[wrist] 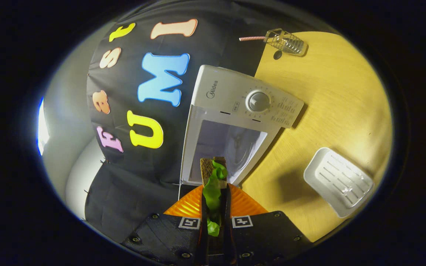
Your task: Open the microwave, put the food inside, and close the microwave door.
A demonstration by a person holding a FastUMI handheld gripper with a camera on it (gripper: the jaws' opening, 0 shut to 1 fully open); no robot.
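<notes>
My jaws are clamped on the sandwich [213, 181], held just ahead of the open microwave [231, 125] on the table [331, 96]. I should keep it level, push straight into the cavity, and clear the door frame before letting go.

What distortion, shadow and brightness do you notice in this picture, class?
Gripper view: fisheye bends the microwave and table edges; the white tray casts a soft shadow towards the claw, shut on the sandwich; bright light blooms beside the cloth.
</notes>
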